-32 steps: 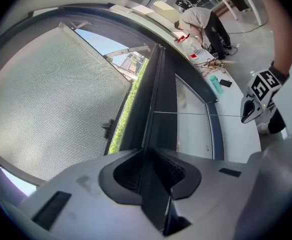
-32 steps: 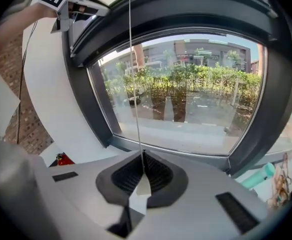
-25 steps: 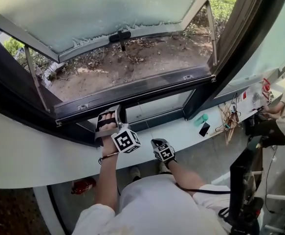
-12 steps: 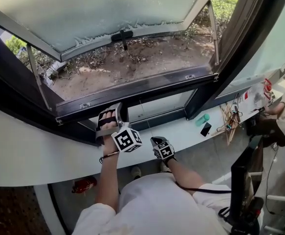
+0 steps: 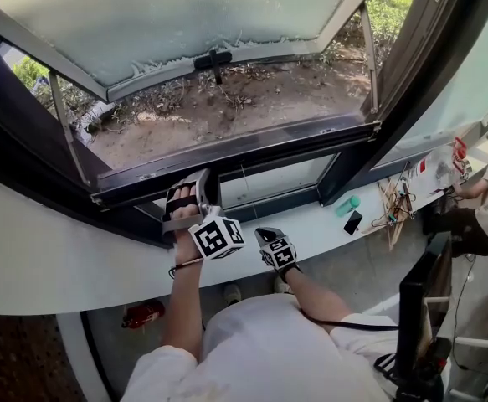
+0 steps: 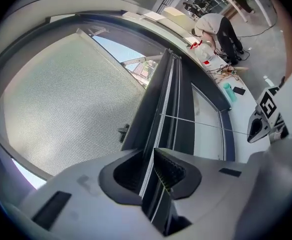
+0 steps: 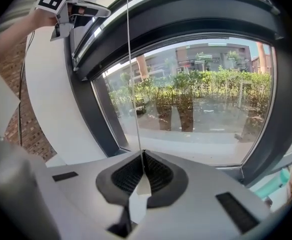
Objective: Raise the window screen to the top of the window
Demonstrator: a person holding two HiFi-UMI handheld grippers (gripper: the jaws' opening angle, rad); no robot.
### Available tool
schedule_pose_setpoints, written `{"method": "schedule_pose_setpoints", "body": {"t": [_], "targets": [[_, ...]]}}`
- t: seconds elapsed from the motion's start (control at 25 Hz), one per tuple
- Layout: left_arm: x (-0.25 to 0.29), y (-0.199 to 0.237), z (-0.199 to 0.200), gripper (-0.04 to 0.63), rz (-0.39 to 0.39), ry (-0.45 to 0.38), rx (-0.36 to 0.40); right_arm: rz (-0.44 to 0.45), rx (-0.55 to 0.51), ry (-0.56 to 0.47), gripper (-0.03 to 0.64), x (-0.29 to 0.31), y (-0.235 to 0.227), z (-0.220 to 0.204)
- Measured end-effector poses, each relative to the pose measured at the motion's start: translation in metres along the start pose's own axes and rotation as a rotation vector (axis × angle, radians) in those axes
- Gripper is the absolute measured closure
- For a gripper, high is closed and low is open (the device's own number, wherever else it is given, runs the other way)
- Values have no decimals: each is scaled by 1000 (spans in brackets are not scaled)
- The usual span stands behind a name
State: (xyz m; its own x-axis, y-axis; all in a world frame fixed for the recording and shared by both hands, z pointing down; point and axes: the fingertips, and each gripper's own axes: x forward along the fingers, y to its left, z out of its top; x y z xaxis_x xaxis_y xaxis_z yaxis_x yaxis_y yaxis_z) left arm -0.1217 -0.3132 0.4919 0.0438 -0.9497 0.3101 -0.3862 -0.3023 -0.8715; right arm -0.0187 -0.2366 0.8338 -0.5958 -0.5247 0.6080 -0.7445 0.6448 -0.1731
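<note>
The window screen's dark bottom bar [image 5: 252, 151] runs across the window frame. My left gripper [image 5: 197, 188] is shut on this bar near its left part; in the left gripper view the bar's thin edge [image 6: 158, 99] passes between the pads [image 6: 172, 170]. A thin cord [image 5: 245, 193] drops from the bar to my right gripper [image 5: 264, 235], below and to the right of the left one. In the right gripper view the cord [image 7: 130, 84] rises from the shut jaws of the right gripper [image 7: 142, 167], with a small white tab under them. The left gripper [image 7: 85, 9] shows at the top left.
The outer pane with its black handle [image 5: 213, 59] is swung outward above bare ground. A white sill [image 5: 59, 258] lies under the frame, with a teal bottle [image 5: 346, 204] and a phone [image 5: 351, 221] to the right. A person [image 5: 486, 199] sits far right. A black stand [image 5: 419, 308] is close by.
Both grippers have risen a little, and the bar has gone up slightly with the left one. The grips have not changed.
</note>
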Motion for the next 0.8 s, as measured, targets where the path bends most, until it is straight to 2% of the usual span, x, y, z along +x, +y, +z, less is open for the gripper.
{"method": "schedule_pose_setpoints", "body": {"t": [0.12, 0.36, 0.8], "targets": [[-3, 9, 4, 534, 23, -20, -31, -2, -2, -26, 617, 0, -1, 9], [-9, 23, 9, 534, 34, -94, -153, -7, 0, -69, 617, -3, -1, 20], [-14, 37, 15, 534, 72, -143, -197, -16, -3, -128, 617, -15, -2, 34]]}}
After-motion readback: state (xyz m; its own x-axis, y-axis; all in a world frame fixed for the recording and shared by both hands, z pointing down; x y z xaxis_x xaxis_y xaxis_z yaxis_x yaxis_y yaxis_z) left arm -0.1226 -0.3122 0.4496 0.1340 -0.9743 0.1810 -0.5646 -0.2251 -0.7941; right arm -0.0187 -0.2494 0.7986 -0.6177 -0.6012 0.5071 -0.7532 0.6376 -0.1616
